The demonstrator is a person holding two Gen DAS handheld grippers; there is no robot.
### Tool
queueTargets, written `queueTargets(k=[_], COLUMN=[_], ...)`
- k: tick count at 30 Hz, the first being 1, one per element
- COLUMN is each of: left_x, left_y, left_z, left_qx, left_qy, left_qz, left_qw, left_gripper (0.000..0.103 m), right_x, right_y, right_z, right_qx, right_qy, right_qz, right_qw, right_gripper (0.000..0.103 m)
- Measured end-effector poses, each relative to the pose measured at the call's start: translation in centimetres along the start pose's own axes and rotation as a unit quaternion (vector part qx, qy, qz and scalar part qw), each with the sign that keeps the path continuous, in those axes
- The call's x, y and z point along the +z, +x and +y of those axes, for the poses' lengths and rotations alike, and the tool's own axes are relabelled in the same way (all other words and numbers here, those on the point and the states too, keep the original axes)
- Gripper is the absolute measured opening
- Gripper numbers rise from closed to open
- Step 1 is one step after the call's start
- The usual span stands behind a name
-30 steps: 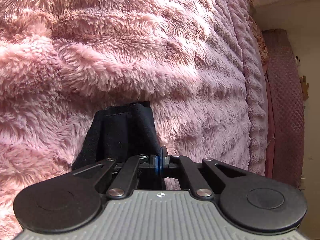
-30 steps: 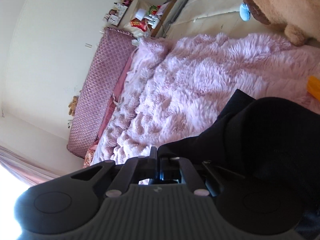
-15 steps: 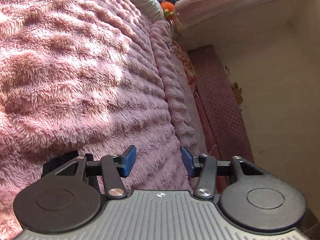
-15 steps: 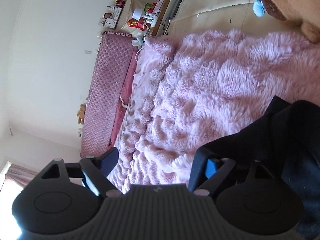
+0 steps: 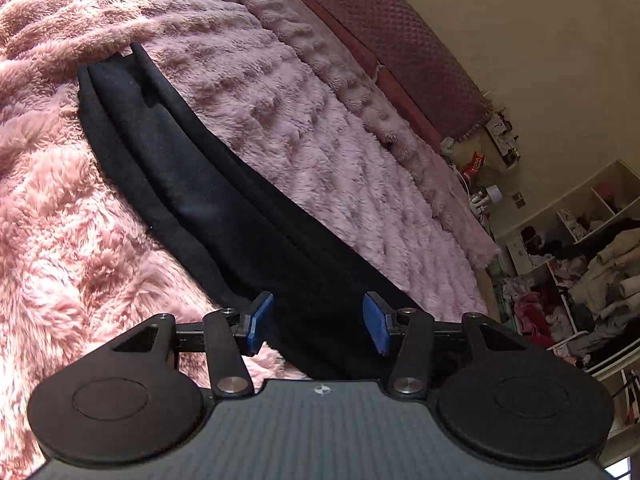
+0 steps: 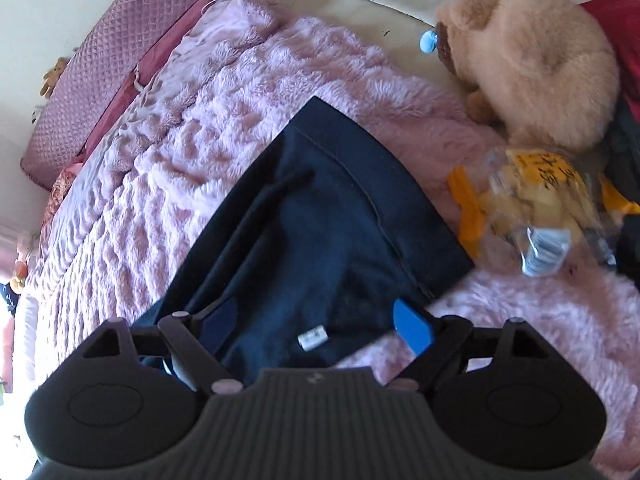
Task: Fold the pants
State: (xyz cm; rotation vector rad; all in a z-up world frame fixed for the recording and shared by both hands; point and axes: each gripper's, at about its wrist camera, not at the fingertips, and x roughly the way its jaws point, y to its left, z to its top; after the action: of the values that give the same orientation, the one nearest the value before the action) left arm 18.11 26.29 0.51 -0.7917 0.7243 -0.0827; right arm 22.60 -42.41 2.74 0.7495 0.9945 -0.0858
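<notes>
Dark navy pants [image 5: 192, 184] lie flat on a fluffy pink blanket [image 5: 300, 128], folded lengthwise with the legs stacked. In the left wrist view the legs run away up-left to the cuffs. In the right wrist view the pants [image 6: 320, 232] show the waist end, with a drawstring and a small white tag. My left gripper [image 5: 318, 326] is open and empty above the legs. My right gripper [image 6: 316, 324] is open and empty above the waist part.
A tan plush bear [image 6: 532, 64] and a yellow plastic-wrapped toy [image 6: 532, 208] lie just right of the waist. A quilted mauve headboard [image 5: 392, 36] borders the bed. Cluttered shelves with clothes [image 5: 580, 272] stand beyond the bed corner.
Both grippers were shut on the pants a second ago, then opened and let go. Both have since pulled back and turned, so the laid-out pants now show in both views.
</notes>
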Motion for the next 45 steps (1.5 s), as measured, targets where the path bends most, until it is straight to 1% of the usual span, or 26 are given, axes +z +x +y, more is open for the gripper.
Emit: queueTargets(k=[2,3,4,5,6,7,8,9,10,12,15,17,20,22,25,26,29,30,31,33,34,36,37,40,43,45], left_x=[-2.5,-3.5,-4.3,-4.9,-5.4,-5.6,-5.7,-5.7,-5.5,-4.9,-3.7,-2.5,-0.4,0.9,2.5,2.9,3.8,4.0,4.1,4.5,4.5,5.0,5.2,5.9,6.4,6.8], left_y=[0.4,0.7,0.9,1.1,1.2,1.3,1.4,1.5,1.7,2.3,3.7,4.9,6.5,7.5,9.3,9.7,10.8,11.2,11.4,11.6,11.5,10.7,10.4,8.9,7.2,5.8], left_z=[-0.5,-0.4,0.1,0.8,1.8,2.5,3.1,3.8,4.2,5.2,7.4,9.3,11.6,13.2,15.2,15.6,15.9,15.9,15.9,15.7,15.4,14.7,14.5,14.5,13.7,13.1], left_qx=[0.007,0.002,-0.011,-0.030,-0.058,-0.082,-0.095,-0.107,-0.113,-0.109,-0.100,-0.111,-0.138,-0.151,-0.162,-0.162,-0.148,-0.142,-0.134,-0.111,-0.105,-0.085,-0.079,-0.069,-0.051,-0.037], left_qy=[0.016,0.012,-0.002,-0.025,-0.052,-0.072,-0.087,-0.099,-0.103,-0.107,-0.150,-0.190,-0.236,-0.274,-0.326,-0.335,-0.341,-0.340,-0.339,-0.329,-0.324,-0.317,-0.319,-0.343,-0.355,-0.357], left_qz=[0.012,0.013,0.014,0.012,0.009,0.004,-0.001,-0.012,-0.020,-0.024,-0.034,-0.042,-0.062,-0.082,-0.102,-0.107,-0.115,-0.118,-0.119,-0.108,-0.107,-0.102,-0.096,-0.066,-0.039,-0.020], left_qw=[0.9998,0.9998,0.9998,0.9992,0.9969,0.9940,0.9917,0.9893,0.9880,0.9880,0.9831,0.9745,0.9598,0.9461,0.9256,0.9221,0.9213,0.9222,0.9234,0.9315,0.9342,0.9392,0.9394,0.9342,0.9326,0.9330], left_gripper=[0.056,0.056,0.056,0.056,0.056,0.056,0.056,0.056,0.056,0.058,0.060,0.060,0.060,0.059,0.056,0.055,0.046,0.038,0.024,0.007,0.006,0.006,0.006,0.006,0.006,0.006], right_x=[-3.2,-4.4,-5.9,-7.0,-8.2,-9.0,-9.6,-10.0,-10.2,-10.2,-9.5,-8.8,-8.3,-8.4,-8.4,-8.4,-8.4,-8.4,-8.4,-8.4,-8.4,-8.5,-8.6,-8.7,-9.0,-9.1], right_y=[-0.6,-0.5,-0.1,0.5,1.2,1.8,2.4,3.0,3.5,4.6,5.9,6.6,7.5,7.9,8.6,9.0,9.8,9.9,10.0,9.8,9.7,9.4,9.1,7.9,6.5,5.1], right_z=[-1.3,-1.8,-2.2,-2.4,-2.4,-2.5,-2.7,-3.0,-3.5,-4.7,-6.2,-6.6,-6.8,-7.1,-7.7,-7.8,-7.8,-7.7,-7.6,-7.2,-7.1,-6.9,-6.8,-6.8,-6.7,-6.3], right_qx=[0.036,0.053,0.088,0.118,0.144,0.152,0.160,0.170,0.180,0.205,0.236,0.242,0.240,0.239,0.254,0.259,0.267,0.266,0.262,0.253,0.250,0.248,0.249,0.257,0.265,0.273], right_qy=[0.015,0.023,0.025,0.023,0.022,0.024,0.029,0.040,0.058,0.107,0.171,0.191,0.200,0.212,0.231,0.237,0.240,0.240,0.237,0.233,0.233,0.236,0.239,0.246,0.268,0.266], right_qz=[-0.008,-0.005,0.002,0.009,0.013,0.011,0.007,0.002,-0.004,-0.017,-0.036,-0.037,-0.033,-0.038,-0.051,-0.054,-0.065,-0.068,-0.073,-0.080,-0.082,-0.085,-0.086,-0.086,-0.074,-0.071], right_qw=[0.999,0.998,0.996,0.993,0.989,0.988,0.987,0.985,0.982,0.973,0.956,0.951,0.949,0.947,0.938,0.935,0.931,0.931,0.933,0.936,0.936,0.936,0.935,0.931,0.923,0.922], right_gripper=[0.074,0.054,0.039,0.036,0.036,0.037,0.038,0.046,0.055,0.056,0.054,0.053,0.051,0.043,0.040,0.040,0.039,0.034,0.029,0.020,0.015,0.013,0.012,0.008,0.007,0.005])
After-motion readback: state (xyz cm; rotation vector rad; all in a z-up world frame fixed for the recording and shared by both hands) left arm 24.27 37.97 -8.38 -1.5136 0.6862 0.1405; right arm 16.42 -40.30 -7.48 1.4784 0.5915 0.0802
